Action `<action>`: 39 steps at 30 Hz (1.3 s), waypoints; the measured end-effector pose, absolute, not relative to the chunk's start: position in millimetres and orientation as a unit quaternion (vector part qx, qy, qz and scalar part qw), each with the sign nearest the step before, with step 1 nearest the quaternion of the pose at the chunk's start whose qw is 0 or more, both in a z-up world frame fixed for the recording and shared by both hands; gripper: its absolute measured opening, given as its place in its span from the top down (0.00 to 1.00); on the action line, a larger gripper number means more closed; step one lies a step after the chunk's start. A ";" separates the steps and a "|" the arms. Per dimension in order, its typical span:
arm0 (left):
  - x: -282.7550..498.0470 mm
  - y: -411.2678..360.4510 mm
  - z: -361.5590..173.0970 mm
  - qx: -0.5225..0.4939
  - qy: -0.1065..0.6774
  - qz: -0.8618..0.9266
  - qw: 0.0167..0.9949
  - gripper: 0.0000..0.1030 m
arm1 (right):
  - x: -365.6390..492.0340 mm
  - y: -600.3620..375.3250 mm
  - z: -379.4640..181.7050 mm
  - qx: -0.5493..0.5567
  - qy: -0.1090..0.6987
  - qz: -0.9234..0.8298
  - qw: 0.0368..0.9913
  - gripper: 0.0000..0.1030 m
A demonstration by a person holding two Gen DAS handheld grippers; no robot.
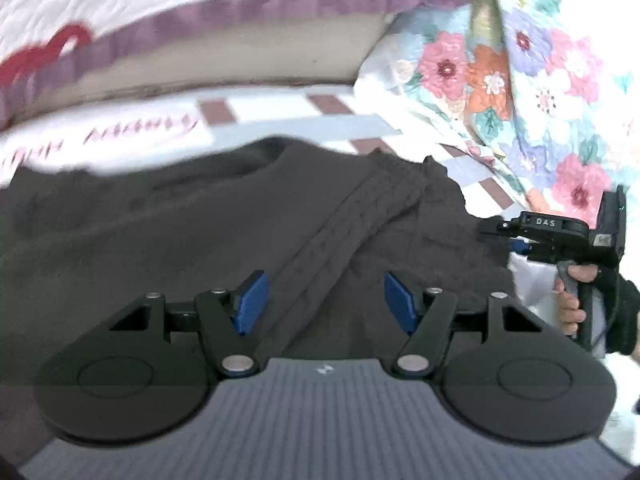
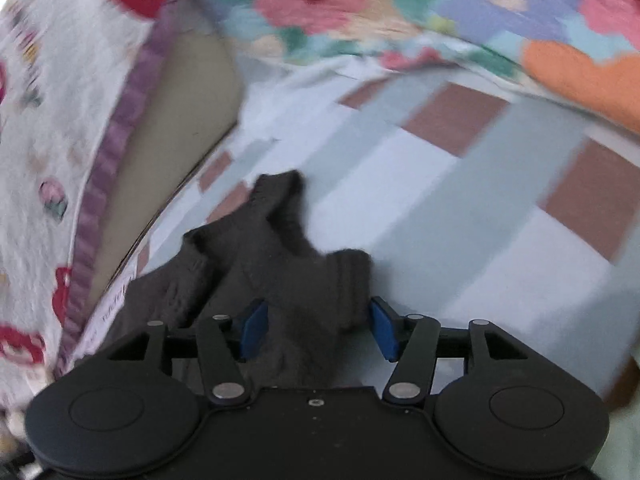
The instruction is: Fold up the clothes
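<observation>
A dark grey knitted garment (image 1: 200,240) lies spread on the checked bed sheet (image 1: 280,114), with a ribbed band (image 1: 348,224) running slantwise across it. My left gripper (image 1: 326,303) hovers open over that band, and its blue pads (image 1: 252,304) stand apart from the cloth. My right gripper (image 1: 496,232) is at the garment's right edge, with a hand in a dark sleeve (image 1: 620,312) holding it. In the right wrist view, my right gripper (image 2: 318,330) is open. A bunched end of the garment (image 2: 304,280) lies loose between its jaws.
A floral quilt (image 1: 540,80) is heaped at the right of the bed. A white blanket with a purple border (image 1: 240,12) and red prints hangs along the far side, above a beige panel (image 1: 240,60). Bare checked sheet (image 2: 460,208) stretches beyond the garment.
</observation>
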State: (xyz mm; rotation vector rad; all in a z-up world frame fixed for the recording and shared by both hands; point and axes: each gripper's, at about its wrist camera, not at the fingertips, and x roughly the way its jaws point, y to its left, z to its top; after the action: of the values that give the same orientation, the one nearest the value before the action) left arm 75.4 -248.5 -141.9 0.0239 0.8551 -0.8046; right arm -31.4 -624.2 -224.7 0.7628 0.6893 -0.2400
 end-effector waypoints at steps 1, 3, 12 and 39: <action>74.8 -259.0 -146.3 0.028 0.392 -0.377 0.839 0.38 | -26.0 -620.4 -224.1 0.346 0.327 -0.111 0.872 0.52; 82.4 -271.9 -158.8 0.038 0.404 -0.375 0.833 0.38 | -16.3 -617.0 -224.6 0.344 0.331 -0.090 0.874 0.81; 112.5 -235.0 -170.3 -0.110 0.468 -0.374 0.793 0.37 | 2.3 -596.0 -162.4 0.435 0.232 0.041 0.869 0.83; 133.3 -92.3 -193.1 -0.323 0.463 -0.332 0.755 0.37 | 93.1 -390.7 -146.0 0.343 0.387 0.228 0.825 0.83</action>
State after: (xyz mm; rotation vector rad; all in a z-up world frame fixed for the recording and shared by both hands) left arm 133.3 -92.3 -193.1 -0.7045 1.0107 -0.7247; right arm 93.1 -390.7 -146.0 0.7283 0.8221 0.4853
